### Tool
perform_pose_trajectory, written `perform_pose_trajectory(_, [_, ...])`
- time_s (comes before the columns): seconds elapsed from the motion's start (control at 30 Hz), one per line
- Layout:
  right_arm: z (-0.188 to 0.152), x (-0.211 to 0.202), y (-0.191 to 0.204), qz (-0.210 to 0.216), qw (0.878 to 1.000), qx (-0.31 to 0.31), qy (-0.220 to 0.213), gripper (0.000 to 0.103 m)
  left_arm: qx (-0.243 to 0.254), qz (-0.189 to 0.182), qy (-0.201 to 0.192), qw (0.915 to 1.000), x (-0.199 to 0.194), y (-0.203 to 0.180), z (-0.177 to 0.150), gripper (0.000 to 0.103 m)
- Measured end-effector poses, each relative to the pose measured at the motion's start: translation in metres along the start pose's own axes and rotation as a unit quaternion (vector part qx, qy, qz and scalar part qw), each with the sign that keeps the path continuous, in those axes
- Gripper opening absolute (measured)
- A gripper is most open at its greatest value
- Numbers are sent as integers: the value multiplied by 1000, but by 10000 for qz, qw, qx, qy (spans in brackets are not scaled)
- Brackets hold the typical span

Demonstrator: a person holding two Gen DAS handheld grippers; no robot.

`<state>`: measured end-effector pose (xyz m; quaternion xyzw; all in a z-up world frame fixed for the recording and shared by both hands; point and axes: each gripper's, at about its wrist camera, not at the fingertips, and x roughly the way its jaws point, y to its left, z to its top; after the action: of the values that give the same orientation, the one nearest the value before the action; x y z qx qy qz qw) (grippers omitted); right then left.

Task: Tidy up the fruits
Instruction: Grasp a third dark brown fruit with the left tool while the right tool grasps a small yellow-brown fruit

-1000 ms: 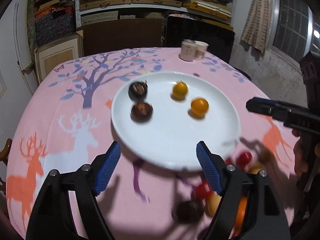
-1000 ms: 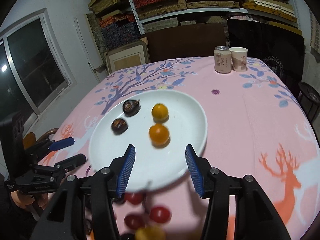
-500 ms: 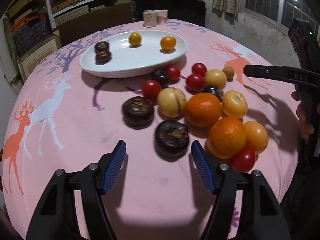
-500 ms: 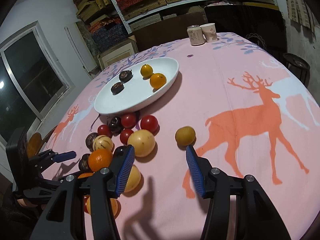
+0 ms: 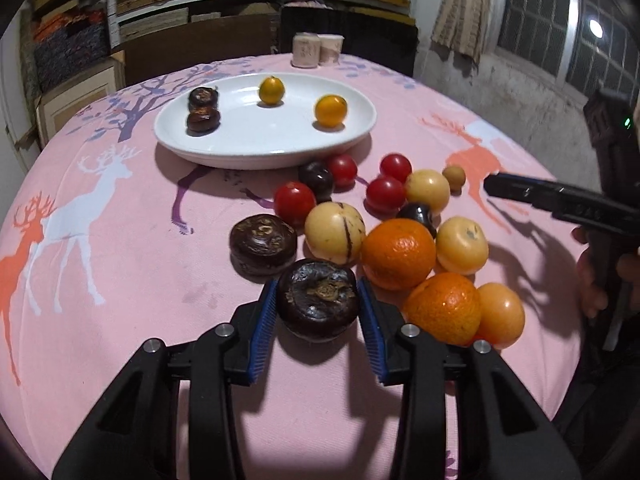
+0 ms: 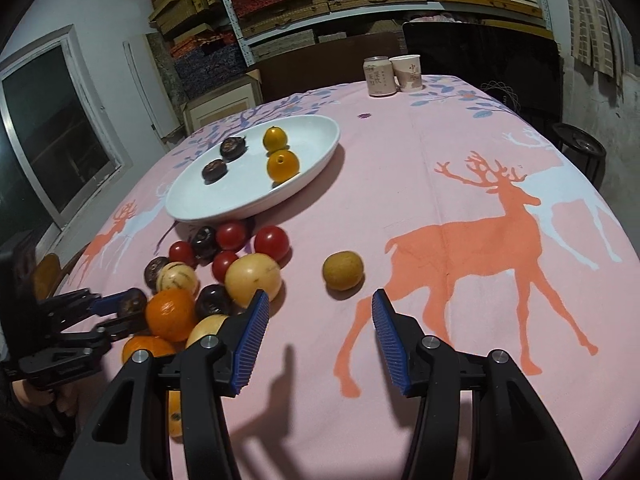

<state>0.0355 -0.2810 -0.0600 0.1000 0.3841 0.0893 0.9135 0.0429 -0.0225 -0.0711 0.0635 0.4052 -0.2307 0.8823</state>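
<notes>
left tool (image 5: pixel 318 312) is closed in on a dark brown water chestnut (image 5: pixel 318 300), both blue pads against its sides; it looks seated on the pink deer-print bench (image 5: pixel 120 280), can't tell if it's off the cloth. right tool (image 6: pixel 316 340) is wide open and holding nothing, hovering low over the bench with the small tan round fruit (image 6: pixel 343 270) just ahead of it, lying apart from the pile. white plate (image 5: pixel 360 136) already holds two water chestnuts (image 5: pixel 203 110) on its left side and two small orange fruits (image 5: pixel 330 110) on its right, so i read this as sorting by type onto the plate, and i'm at the pick step for chestnut three. the loose pile sits between plate and tools: cherry tomatoes (image 5: pixel 294 202), yellow striped melon-like fruit (image 5: pixel 335 232), mandarins (image 5: pixel 398 254), another water chestnut (image 5: pixel 263 244) just beside mine. next move, my guess: lift straight up so i don't nudge the neighbouring chestnut or the mandarin, carry over the pile, set down next to the two dark ones on the plate. risk: it's round and hard and could squirt out of the pads.
</notes>
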Motion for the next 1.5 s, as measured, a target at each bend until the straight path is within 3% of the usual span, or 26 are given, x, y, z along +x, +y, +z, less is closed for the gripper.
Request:
perform_pose_trajectory(0.13, [9,18,2,-239,9995,-76,190,54,-248,34,-58,9997,-2,8,0,39])
perform_pose_trajectory(0.33, [18,43,7,-375,9974,-230,570,50,-203,57,14,9998,0,7,-1,39])
perform_pose_trajectory(0.6, [25,55,6,-563,9956,-209,719,45,-218,51,18,9997,1,7,-1,39])
perform_pose_trajectory(0.73, [26,57,7,-588,9954,-207,722,40,-223,29,27,9997,1,7,-1,39])
perform_pose_trajectory(0.9, [25,56,6,-552,9959,-144,701,28,-234,20,28,9997,2,7,-1,39])
perform_pose_trajectory(1.5, [21,36,10,-343,9986,-165,376,28,-267,-4,43,9996,3,9,-2,39])
